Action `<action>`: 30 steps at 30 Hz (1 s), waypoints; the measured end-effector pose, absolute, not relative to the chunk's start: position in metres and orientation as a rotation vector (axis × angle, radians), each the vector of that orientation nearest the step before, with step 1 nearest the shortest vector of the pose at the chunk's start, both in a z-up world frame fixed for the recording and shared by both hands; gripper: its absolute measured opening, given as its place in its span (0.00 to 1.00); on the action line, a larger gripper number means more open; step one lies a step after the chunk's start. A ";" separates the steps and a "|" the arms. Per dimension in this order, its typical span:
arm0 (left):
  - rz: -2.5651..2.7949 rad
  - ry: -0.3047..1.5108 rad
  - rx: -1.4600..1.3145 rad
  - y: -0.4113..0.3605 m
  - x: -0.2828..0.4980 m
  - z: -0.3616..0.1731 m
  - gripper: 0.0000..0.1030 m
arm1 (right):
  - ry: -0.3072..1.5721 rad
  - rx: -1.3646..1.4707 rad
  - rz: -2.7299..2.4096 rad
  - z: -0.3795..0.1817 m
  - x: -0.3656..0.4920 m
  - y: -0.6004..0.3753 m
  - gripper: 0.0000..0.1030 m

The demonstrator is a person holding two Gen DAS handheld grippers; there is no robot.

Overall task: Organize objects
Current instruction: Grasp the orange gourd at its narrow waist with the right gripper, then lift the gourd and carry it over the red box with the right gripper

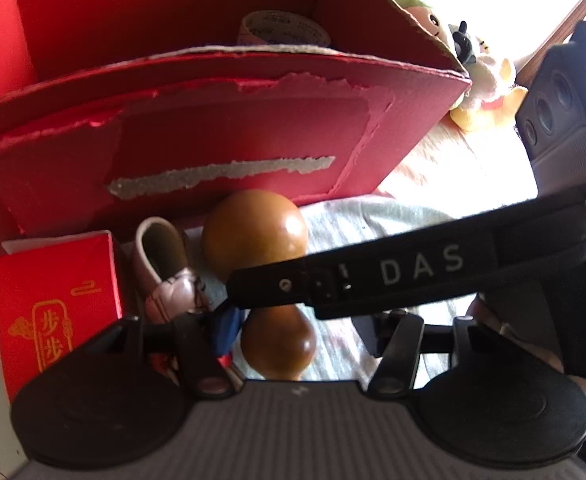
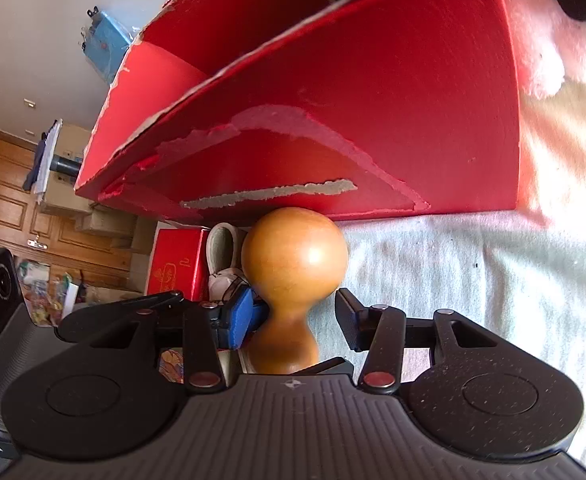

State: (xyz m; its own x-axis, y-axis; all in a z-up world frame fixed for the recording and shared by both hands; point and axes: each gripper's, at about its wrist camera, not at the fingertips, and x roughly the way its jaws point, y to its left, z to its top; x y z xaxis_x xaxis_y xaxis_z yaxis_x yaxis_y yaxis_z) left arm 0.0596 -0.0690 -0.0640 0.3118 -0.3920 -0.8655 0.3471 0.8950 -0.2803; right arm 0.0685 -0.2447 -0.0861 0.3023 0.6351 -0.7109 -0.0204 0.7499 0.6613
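Both tools tilt steeply down toward a wooden gourd-shaped piece (image 2: 293,284) lying on a pale knitted cloth (image 2: 473,280).

The right tool (image 2: 297,320) straddles the gourd's narrow waist with its fingers apart; the blue pad (image 2: 241,316) at 9 o'clock sits just beside the wood, while the black finger at 3 o'clock stands clear of it.

In the left wrist view the left tool (image 1: 293,328) also stands apart around the gourd's lower bulb, and the right tool's black body crosses over the waist.

At 12 o'clock a red cardboard box (image 1: 213,128) with torn, peeling edges walls off the way, the gourd's round head nearly against it. At 9 o'clock a small red carton (image 1: 57,300) and a little pink shoe (image 1: 165,272) crowd close. Open cloth lies toward 3 o'clock. Plush toys (image 1: 485,80) sit beyond the box's right corner.
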 end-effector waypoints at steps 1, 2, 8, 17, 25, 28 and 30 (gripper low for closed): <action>-0.489 1.156 -0.039 -0.070 0.060 -0.064 0.58 | 1.202 0.617 0.472 -0.086 0.068 -0.247 0.49; -0.491 1.157 -0.037 -0.070 0.060 -0.065 0.59 | 1.206 0.627 0.472 -0.087 0.069 -0.248 0.51; -0.500 1.161 -0.018 -0.075 0.059 -0.066 0.60 | 1.224 0.696 0.487 -0.092 0.064 -0.261 0.50; -0.504 1.171 0.017 -0.094 0.050 -0.071 0.57 | 1.219 0.683 0.524 -0.088 0.053 -0.283 0.34; -0.544 1.159 0.042 -0.116 0.037 -0.066 0.50 | 1.201 0.695 0.492 -0.086 0.038 -0.309 0.30; -0.575 1.143 0.070 -0.125 0.031 -0.060 0.50 | 1.187 0.697 0.473 -0.081 0.031 -0.314 0.29; -0.596 1.133 0.077 -0.131 0.028 -0.056 0.50 | 1.170 0.693 0.461 -0.074 0.027 -0.315 0.29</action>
